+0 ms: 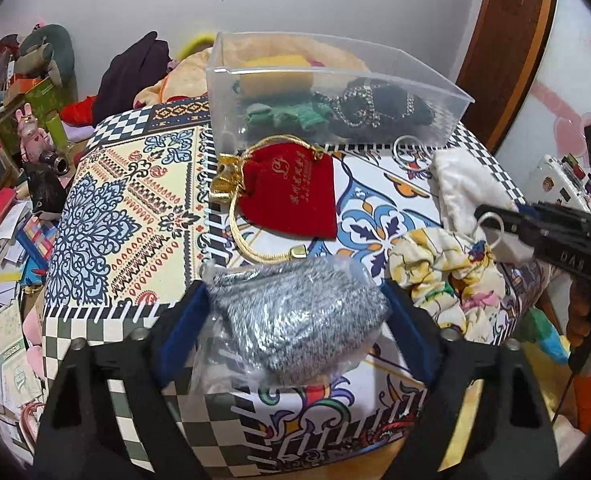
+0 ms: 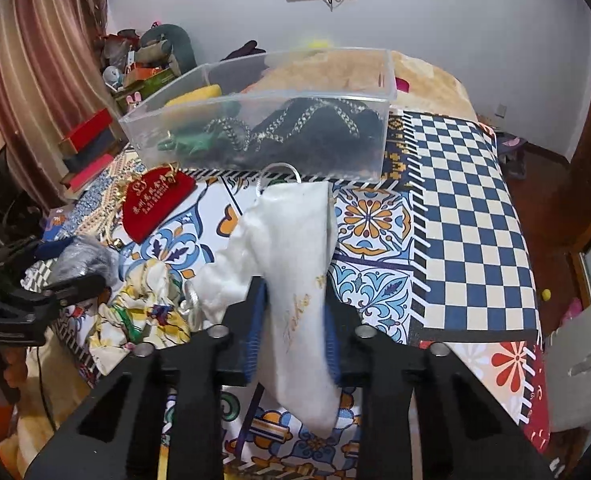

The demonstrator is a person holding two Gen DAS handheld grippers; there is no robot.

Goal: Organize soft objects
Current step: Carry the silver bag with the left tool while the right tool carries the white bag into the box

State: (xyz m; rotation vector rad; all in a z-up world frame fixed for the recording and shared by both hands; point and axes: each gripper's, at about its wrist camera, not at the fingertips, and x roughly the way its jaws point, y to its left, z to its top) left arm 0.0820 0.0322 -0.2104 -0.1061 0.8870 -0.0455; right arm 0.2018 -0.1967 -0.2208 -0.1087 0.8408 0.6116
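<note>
My left gripper (image 1: 295, 316) is shut on a grey knit item in a clear plastic bag (image 1: 291, 320), just above the patterned table. My right gripper (image 2: 293, 328) is shut on a white drawstring pouch (image 2: 291, 248) and holds it above the table; the pouch also shows at the right of the left wrist view (image 1: 463, 188). A clear plastic box (image 1: 335, 92) (image 2: 263, 128) at the far side holds a yellow item, green items and a black item with a chain. A red velvet pouch (image 1: 291, 192) (image 2: 155, 204) with gold cord lies before the box. A floral cloth (image 1: 447, 280) (image 2: 147, 308) lies crumpled between the grippers.
The table (image 2: 467, 216) has a patterned cover, checkered at the right. Cluttered boxes and toys (image 1: 19, 120) stand left of it. A beige plush blanket (image 2: 335, 68) lies behind the box. The table's near edge (image 1: 335, 440) is just below my left gripper.
</note>
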